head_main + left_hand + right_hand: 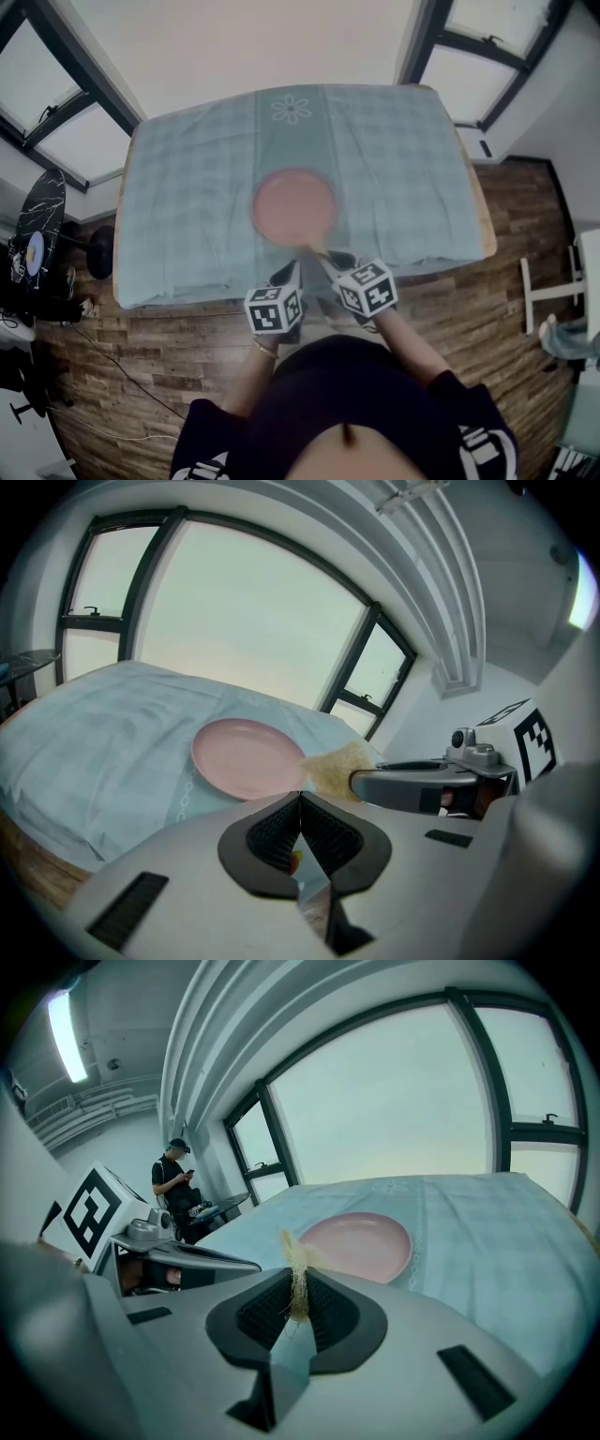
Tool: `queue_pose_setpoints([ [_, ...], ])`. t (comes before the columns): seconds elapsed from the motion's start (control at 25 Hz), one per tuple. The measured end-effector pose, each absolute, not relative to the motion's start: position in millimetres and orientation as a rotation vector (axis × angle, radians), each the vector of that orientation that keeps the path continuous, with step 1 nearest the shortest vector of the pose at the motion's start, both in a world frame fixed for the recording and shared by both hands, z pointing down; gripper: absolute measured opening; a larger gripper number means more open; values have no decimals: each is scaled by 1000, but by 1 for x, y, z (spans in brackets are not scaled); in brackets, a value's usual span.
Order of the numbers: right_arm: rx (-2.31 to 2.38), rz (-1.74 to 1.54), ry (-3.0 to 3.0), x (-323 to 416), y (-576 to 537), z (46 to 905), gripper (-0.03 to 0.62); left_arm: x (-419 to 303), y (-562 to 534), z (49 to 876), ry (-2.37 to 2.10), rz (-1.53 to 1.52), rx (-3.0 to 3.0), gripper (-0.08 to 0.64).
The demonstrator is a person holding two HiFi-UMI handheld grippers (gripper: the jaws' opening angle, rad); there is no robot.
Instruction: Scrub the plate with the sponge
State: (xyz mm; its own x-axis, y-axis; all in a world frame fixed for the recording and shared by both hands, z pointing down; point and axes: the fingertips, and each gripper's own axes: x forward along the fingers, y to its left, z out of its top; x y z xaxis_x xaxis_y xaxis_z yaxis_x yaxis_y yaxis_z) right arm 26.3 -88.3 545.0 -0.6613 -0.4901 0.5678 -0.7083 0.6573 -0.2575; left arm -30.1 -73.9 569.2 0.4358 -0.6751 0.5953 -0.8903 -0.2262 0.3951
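— Dark top [347, 412] is what is seen closest in the head view. Just ahead of it the left tool [287, 275] and the right tool [324, 256] are held side by side. How are the jaws set?

— The left tool's jaws are pressed together, pad against pad, and nothing is held between them. The right tool's jaws are clamped on the sponge [298, 1274], a pale, fibrous piece that is squeezed thin and sticks out past the tips.

— Where is the plate [293, 206] found?

— It is laid flat on the checked blue-green cloth [187, 206] that covers the table [487, 239]. It lies straight ahead of both tools, just beyond their tips. It is pink and round, with a low raised rim.

— And how is the sponge placed against it?

— The sponge is held at the plate's near rim, on the right tool's side. In the left gripper view it is seen just beside that rim. Whether the two are touching cannot be told.

— Is anything else made out?

— A flower pattern [292, 109] is printed at the cloth's far end, beyond the plate. In the right gripper view a bystander [174, 1185] is seen standing well off, past the left tool, near the windows.
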Motion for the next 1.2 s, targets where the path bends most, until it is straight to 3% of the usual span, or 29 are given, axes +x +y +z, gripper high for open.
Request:
queue_pose_setpoints([
  [1.2, 1045, 626, -2494, 46, -62, 529, 37, -6, -44, 551, -1313, 410, 2072, 11],
])
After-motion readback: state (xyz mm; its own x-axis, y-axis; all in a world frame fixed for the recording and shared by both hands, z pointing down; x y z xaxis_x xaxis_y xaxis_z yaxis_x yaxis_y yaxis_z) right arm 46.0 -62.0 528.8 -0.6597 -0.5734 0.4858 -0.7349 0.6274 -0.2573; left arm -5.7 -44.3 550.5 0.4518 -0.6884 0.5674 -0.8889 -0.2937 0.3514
